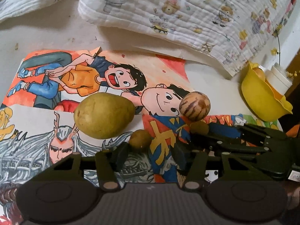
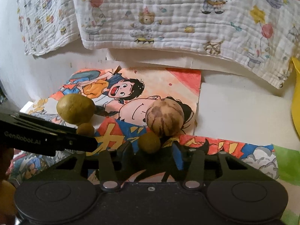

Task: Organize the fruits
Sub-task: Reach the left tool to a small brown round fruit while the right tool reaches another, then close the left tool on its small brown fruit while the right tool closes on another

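Fruit is mostly not sorted yet, as I judge it. One yellowish fruit (image 1: pixel 259 73) already lies in the yellow bowl (image 1: pixel 262 101), far to the right of my left claw (image 1: pixel 148 150); four pieces are on the drawings (image 1: pixel 105 71).

My left claw is spread wide, nothing between its fingers; a small green-brown fruit (image 1: pixel 139 138) sits just ahead of its left finger. The big green pear (image 1: pixel 104 115) is ahead and to the left, the striped round fruit (image 1: pixel 195 106) ahead and to the right.

My right claw (image 2: pixel 150 150) has another small green fruit (image 2: pixel 149 142) between its fingers. If they already press it, I cannot tell; the fingertips are dark and partly hidden. The striped fruit is touching this small one from behind.

Only the left view shows the bowl with its content and the white jar (image 1: pixel 279 78) behind it. The right view gives just a yellow edge (image 2: pixel 296 93), but it alone shows the small fruit inside my right claw, and the patterned cloth (image 2: pixel 168 18) hanging more clearly.
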Demonstrator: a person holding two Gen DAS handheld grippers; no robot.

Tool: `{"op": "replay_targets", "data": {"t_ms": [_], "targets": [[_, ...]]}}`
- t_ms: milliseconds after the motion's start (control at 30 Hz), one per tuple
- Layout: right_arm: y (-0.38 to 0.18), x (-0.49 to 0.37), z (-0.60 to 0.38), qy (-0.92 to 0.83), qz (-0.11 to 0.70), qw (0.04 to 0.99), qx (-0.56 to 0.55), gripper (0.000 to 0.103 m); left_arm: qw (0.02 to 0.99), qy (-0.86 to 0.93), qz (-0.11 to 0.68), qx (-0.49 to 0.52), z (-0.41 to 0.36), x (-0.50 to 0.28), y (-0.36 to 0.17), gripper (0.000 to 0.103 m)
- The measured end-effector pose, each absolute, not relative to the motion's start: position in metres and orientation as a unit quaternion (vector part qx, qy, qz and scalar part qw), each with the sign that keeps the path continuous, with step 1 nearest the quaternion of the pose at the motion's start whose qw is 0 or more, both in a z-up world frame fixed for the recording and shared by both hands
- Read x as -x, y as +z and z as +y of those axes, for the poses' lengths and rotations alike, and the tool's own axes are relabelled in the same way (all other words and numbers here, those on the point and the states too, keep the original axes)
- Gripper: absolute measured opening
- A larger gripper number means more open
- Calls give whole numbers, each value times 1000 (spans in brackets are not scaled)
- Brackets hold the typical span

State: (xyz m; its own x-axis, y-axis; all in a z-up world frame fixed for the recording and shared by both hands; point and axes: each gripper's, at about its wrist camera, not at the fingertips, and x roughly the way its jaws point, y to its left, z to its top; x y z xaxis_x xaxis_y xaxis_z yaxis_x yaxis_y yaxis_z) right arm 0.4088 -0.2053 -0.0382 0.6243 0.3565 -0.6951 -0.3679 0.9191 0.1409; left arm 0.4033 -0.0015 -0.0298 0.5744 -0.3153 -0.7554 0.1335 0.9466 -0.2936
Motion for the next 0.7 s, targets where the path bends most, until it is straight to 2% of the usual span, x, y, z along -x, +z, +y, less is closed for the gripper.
{"op": "replay_targets", "data": {"t_ms": [133,300,700], "targets": [[-39,-410,-204,200,383,902,3,41,883,-114,442,109,0,-405,-30,52],[-40,-410,-202,202,382,902,4,34,884,-98,442,121,5,-408,-31,41],[-41,-409,-202,202,380,903,7,30,879,-90,441,155,10,-410,-31,41]]}}
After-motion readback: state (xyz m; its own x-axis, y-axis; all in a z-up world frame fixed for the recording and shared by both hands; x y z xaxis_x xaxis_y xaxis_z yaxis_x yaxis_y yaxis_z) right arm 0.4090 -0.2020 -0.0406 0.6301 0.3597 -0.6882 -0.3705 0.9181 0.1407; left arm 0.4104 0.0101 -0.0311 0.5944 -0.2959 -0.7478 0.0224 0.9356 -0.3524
